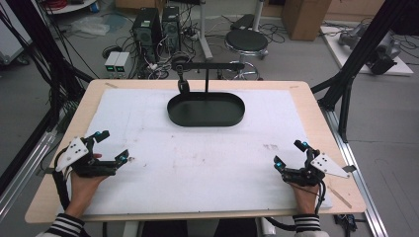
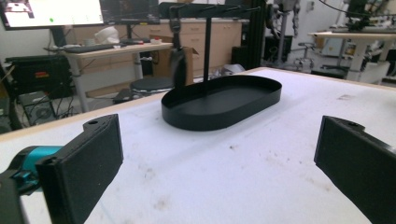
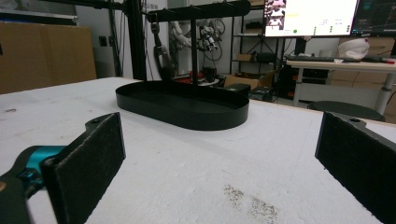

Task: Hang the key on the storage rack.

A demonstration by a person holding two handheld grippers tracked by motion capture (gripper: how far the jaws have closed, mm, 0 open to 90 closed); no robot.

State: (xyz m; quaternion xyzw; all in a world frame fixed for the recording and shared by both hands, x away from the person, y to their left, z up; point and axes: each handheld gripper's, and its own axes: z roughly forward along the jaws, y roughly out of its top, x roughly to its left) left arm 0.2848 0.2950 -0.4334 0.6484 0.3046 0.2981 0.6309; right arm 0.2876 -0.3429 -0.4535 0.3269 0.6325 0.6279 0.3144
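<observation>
While both hands rest at the near corners of the bench (image 1: 306, 98), nothing has been taken up, so the work looks to be at its very start: the left tongs (image 1: 112, 146) and the right tongs (image 1: 289, 153) each stand wide open and empty, jaws spread well apart with only bare white cover (image 1: 197, 153) between them. What they point toward is the black oval tray (image 1: 206, 109) at the far middle of the bench, with a thin stand (image 1: 206, 74) rising from it and carrying a crossbar; a small dark thing (image 1: 184, 87), perhaps a strap or fob, hangs from the bar's left end, touching or just above the tray's rim, though its exact nature is too small to tell. My judgement is that the next move calls for a long forward reach from one side, coming in level and slowing before the upright post, since the hanging piece sits close beside it. Room is generous: the cover between hands and tray is free. Edges matter more at the sides, where each hand sits near the bench's rim, and black frame struts (image 1: 346, 79) stand just off the right far corner.
</observation>
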